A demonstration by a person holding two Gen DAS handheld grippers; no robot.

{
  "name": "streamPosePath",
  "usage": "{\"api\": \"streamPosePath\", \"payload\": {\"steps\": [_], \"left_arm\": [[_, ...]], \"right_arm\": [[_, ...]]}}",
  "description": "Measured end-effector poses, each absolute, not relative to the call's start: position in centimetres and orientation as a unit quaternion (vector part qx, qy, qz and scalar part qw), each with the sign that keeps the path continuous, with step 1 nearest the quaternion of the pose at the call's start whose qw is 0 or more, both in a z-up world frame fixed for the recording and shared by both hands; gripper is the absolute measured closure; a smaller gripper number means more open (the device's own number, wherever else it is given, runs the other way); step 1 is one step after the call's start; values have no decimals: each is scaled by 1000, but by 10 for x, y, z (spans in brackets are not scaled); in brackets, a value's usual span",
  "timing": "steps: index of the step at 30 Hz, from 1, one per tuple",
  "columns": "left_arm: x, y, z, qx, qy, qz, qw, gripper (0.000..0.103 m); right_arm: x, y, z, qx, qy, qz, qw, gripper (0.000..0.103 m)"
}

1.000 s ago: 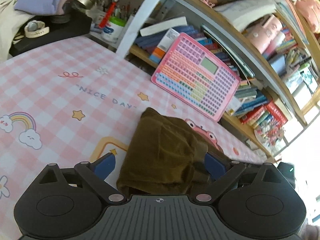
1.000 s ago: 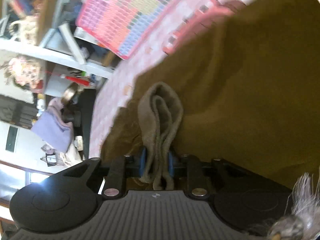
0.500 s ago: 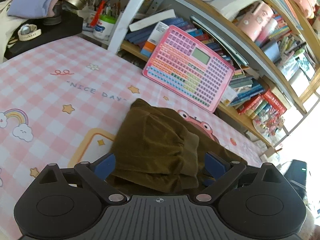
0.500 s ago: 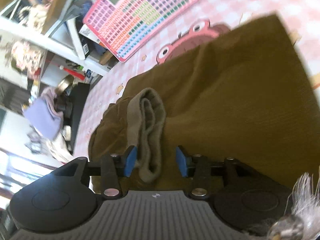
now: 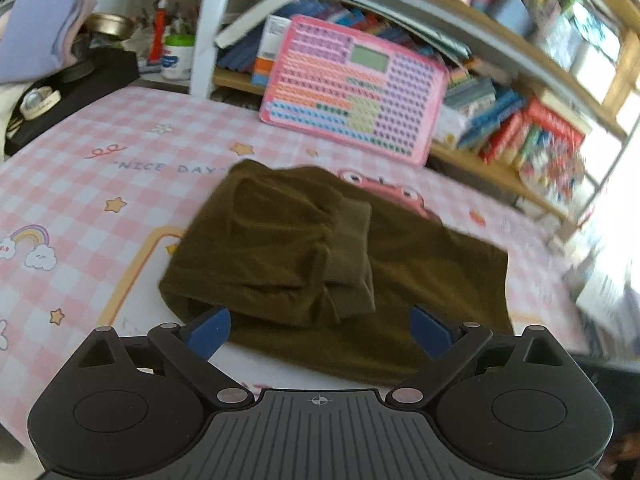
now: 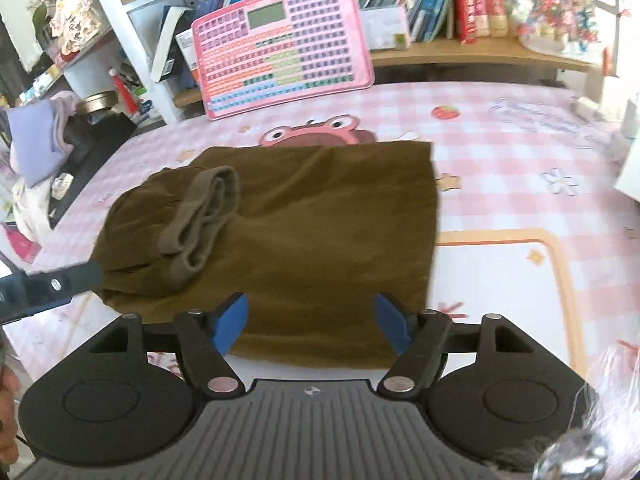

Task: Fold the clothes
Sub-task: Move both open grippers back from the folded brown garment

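Right wrist view: the brown clothes [image 6: 304, 220] lie folded in the middle of the frame on the pink checked worktop [image 6: 520, 152]. The right gripper [image 6: 312, 322] is opening, with nothing between its blue tips. The left gripper [image 5: 320, 330] is wide and empty, just over the clothes' near edge.

The tabletop [image 6: 500, 152] wears a pink-and-white checked cloth printed with stars, a rainbow, a pink frog and "NICE DAY". At its centre lies a folded brown garment [image 6: 320, 220], its ribbed cuffs [image 6: 204, 216] resting on top toward 9 o'clock. At 12 o'clock a pink keyboard toy [image 6: 280, 40] stands on the far edge, leaning against the bookshelf [image 6: 460, 50].
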State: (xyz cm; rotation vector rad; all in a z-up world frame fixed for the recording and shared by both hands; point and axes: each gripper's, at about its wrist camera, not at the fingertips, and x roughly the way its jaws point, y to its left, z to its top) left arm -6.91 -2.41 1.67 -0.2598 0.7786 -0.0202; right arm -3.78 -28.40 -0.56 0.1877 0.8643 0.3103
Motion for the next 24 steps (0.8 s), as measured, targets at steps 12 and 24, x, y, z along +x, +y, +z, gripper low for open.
{"api": "streamPosePath", "payload": {"steps": [12, 24], "left_arm": [[-84, -58, 13, -71, 399, 1, 914, 5], [-85, -72, 11, -61, 407, -6, 911, 5]], "right_arm": [[-54, -307, -12, 68, 439, 137, 885, 27], [-50, -340, -27, 155, 482, 125, 853, 29]]}}
